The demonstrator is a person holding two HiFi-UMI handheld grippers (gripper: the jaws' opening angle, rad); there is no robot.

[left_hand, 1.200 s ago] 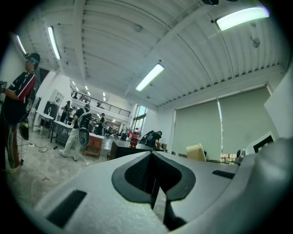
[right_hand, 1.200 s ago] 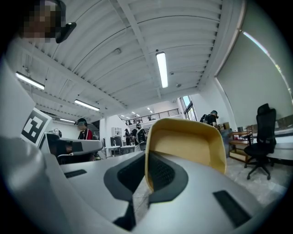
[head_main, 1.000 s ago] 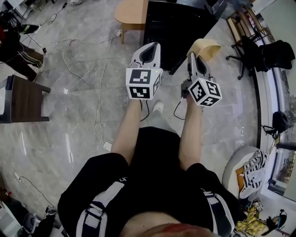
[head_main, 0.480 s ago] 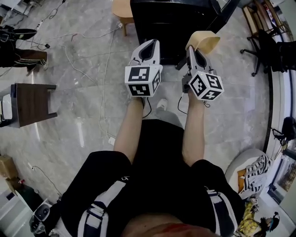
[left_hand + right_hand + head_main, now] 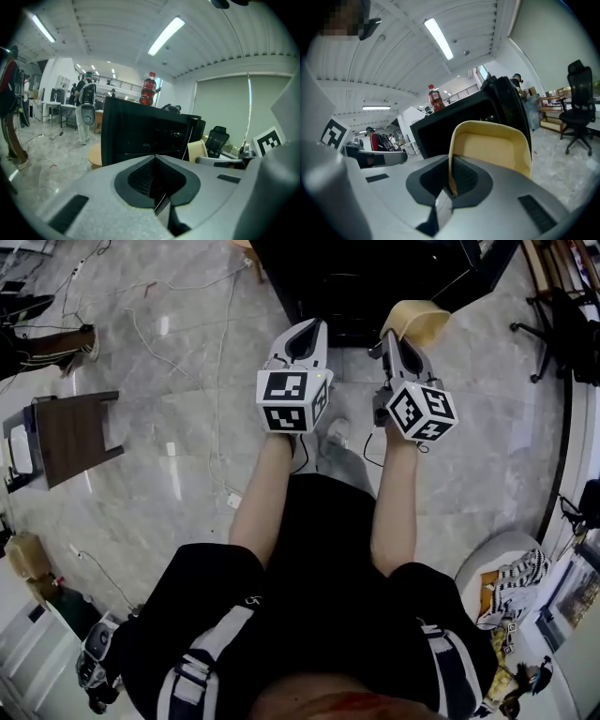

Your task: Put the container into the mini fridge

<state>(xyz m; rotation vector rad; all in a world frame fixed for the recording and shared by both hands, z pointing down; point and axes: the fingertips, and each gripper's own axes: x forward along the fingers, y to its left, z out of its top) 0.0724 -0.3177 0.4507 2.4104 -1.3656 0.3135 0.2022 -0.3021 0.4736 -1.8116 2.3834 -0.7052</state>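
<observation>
The black mini fridge point(image 5: 375, 277) stands on the floor straight ahead, its door point(image 5: 478, 268) swung open to the right. A beige plastic container point(image 5: 417, 322) is held upright by its rim in my right gripper point(image 5: 396, 341), which is shut on it just in front of the fridge. In the right gripper view the container point(image 5: 492, 145) covers part of the fridge's dark opening point(image 5: 454, 124). My left gripper point(image 5: 298, 341) is level beside it, shut and empty, facing the fridge point(image 5: 145, 136). A red cola bottle point(image 5: 148, 89) stands on top of the fridge.
A small dark wooden table point(image 5: 66, 432) stands to the left, with cables point(image 5: 202, 324) trailing over the marble floor. An office chair point(image 5: 572, 296) is at the right. A round wooden table point(image 5: 93, 154) sits left of the fridge, and people point(image 5: 85, 112) stand far behind.
The fridge has come nearer and now fills the top of the head view. Both grippers keep their pose, the right still holding the container.
</observation>
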